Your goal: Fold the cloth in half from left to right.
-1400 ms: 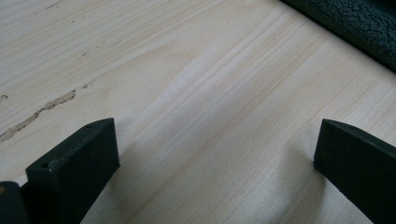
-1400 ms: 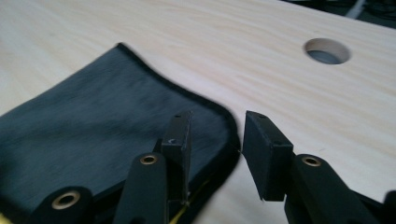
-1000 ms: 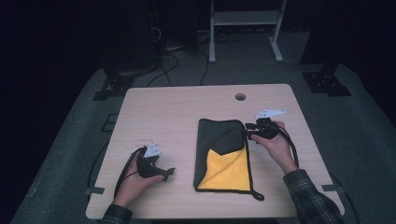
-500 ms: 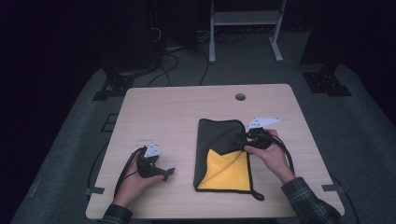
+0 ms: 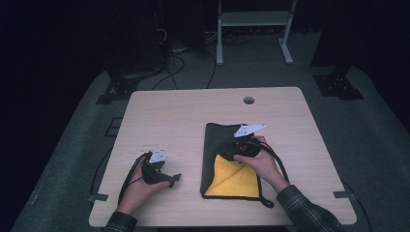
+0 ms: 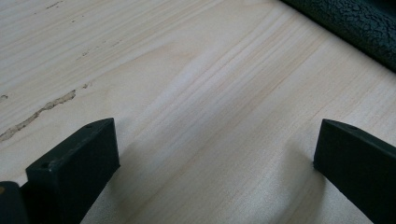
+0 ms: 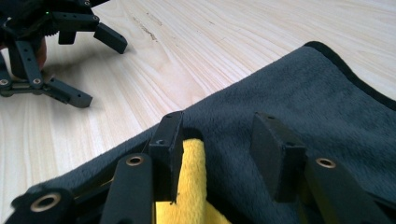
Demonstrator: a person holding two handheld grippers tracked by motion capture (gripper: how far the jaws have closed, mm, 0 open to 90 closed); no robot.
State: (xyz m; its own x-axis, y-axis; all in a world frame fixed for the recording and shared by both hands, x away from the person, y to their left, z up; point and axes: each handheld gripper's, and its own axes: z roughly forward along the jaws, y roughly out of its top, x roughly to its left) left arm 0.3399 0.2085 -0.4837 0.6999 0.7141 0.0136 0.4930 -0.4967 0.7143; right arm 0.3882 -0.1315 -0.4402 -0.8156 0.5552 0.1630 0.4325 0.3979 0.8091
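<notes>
1. A cloth (image 5: 227, 159), dark grey outside and yellow inside, lay flat on the right half of the wooden bench (image 5: 183, 116).
2. One part of the cloth was folded back, so the yellow side showed near the person's edge of the bench.
3. The right gripper (image 7: 219, 144) sat on top of the cloth, near its middle.
4. Its jaws were partly spread, with a yellow fold of the cloth just inside one jaw, not yet pinched.
5. The right hand (image 5: 258, 162) held this gripper over the cloth.
6. The left gripper (image 6: 215, 154) rested on bare wood, well apart from the cloth, with its jaws spread wide and holding nothing.
7. The left hand (image 5: 138, 186) held it near the bench's front edge.
</notes>
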